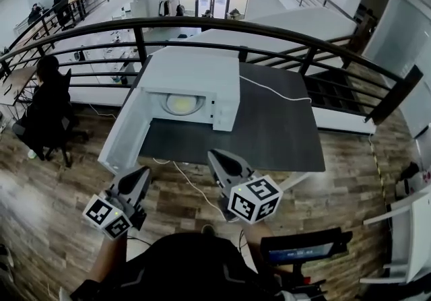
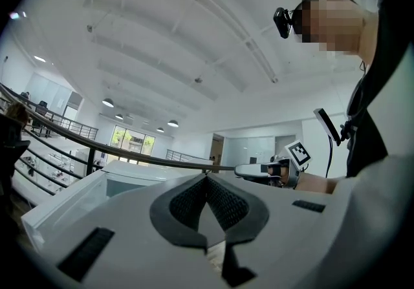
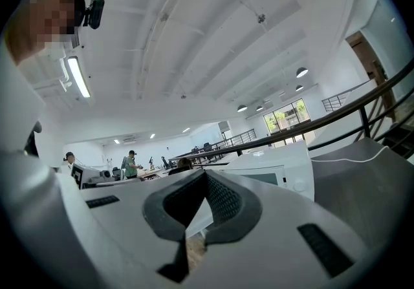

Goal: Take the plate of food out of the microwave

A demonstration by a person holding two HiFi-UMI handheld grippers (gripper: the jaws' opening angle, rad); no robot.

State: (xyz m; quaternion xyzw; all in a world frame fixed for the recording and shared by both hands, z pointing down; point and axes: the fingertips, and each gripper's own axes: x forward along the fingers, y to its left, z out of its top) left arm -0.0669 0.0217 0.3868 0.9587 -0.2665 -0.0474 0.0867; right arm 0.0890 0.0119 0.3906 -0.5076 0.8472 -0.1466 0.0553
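A wooden floor [image 1: 47, 192] and a dark railing [image 1: 269, 27] surround the dark grey counter [image 1: 269, 131] at mid-frame. At lower left, my left gripper [image 1: 140, 173] has its fingers clenched on nothing. Above it the microwave [image 1: 195, 71] lies long side across the frame, its door [image 1: 124, 135] swung left and its mouth facing me. The plate of food [image 1: 180, 103] sits flat inside. At lower centre, my right gripper [image 1: 215, 156] is likewise clenched and empty.
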